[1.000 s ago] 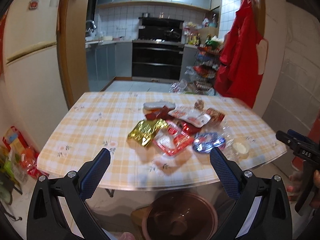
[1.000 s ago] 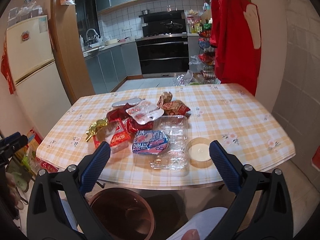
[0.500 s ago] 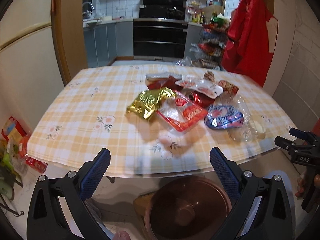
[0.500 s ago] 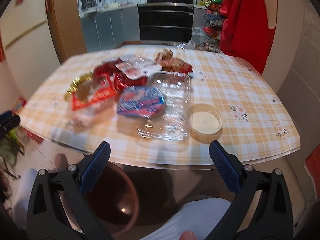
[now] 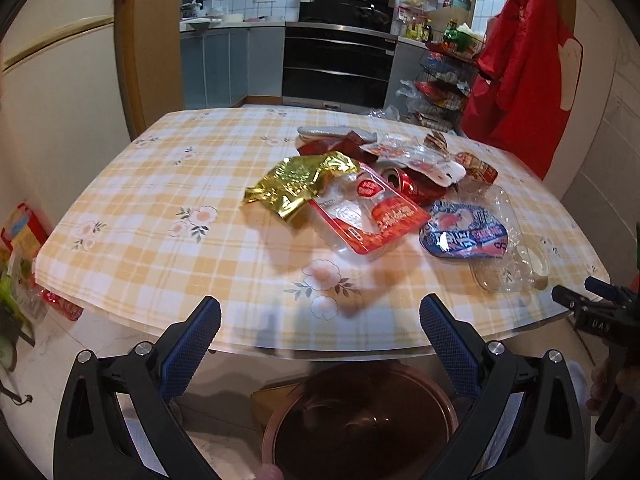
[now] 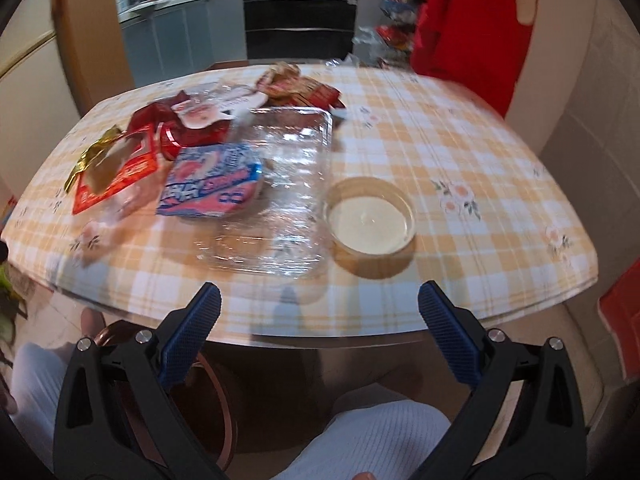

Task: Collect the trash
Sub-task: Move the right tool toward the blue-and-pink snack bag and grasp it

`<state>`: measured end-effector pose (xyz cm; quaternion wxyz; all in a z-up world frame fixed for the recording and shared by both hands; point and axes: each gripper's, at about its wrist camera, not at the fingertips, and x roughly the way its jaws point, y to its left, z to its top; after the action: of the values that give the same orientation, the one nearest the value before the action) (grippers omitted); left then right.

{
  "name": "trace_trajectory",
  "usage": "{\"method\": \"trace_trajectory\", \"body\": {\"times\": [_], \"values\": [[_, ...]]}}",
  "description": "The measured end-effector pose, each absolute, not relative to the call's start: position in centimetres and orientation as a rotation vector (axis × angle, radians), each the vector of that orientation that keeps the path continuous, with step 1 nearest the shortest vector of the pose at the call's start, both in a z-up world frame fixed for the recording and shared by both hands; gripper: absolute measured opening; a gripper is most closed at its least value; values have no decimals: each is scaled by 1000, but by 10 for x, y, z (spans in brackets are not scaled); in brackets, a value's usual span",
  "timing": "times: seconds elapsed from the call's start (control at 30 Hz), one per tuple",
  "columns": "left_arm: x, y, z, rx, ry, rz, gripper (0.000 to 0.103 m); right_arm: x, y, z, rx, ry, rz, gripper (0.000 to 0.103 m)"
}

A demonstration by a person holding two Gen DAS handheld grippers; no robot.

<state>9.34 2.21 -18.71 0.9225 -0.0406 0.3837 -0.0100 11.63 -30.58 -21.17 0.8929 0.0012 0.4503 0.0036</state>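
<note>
From the left wrist view, the left gripper (image 5: 320, 316) hangs at the near edge of the table (image 5: 160, 208) with its jaws spread wide and nothing between them; the trash lies heaped toward the middle and right of the checked cloth. Nearest is a red-and-clear blister pack (image 5: 366, 216), likely light but springy, best pinched at a flat rim. Just beside it the gold foil wrapper (image 5: 298, 186) looks limp and slick, so a crumpled fold should give the surest hold. A red can (image 5: 412, 186) is half buried beneath wrappers, rigid and rounded, apt to roll. Below the table edge stands a brown bin (image 5: 360, 428). From the right wrist view, somewhat blurred, the right gripper (image 6: 318, 316) is likewise wide open and empty at the table edge. Ahead lie a clear plastic tray (image 6: 280, 196), thin and easily crushed, a blue-and-pink wrapper (image 6: 212, 184) resting partly on it, and a small round lid (image 6: 370, 216) just beside the tray, low and flat, probably hard to lift except by its raised rim.
</note>
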Motion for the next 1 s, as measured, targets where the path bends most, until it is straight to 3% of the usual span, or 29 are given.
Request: {"method": "trace_trajectory", "body": {"times": [0.3,0.67,0.87,0.9,0.93,1.0], "values": [[105,21,-200,-105,819,-56,98,134,-292,-229,-27,958,84,97],[111,37,-205,-130,817,-7,98,170,-189,-241,-722,782,235,97],[111,47,-206,-133,807,11,98,184,-151,-262,-945,707,250,96],[111,49,-206,-136,805,15,98,186,-148,-266,-970,709,246,94],[111,51,-206,-138,804,17,98,188,-145,-269,-986,709,243,82],[110,54,-206,-144,802,22,98,194,-141,-271,-986,726,238,67]]}}
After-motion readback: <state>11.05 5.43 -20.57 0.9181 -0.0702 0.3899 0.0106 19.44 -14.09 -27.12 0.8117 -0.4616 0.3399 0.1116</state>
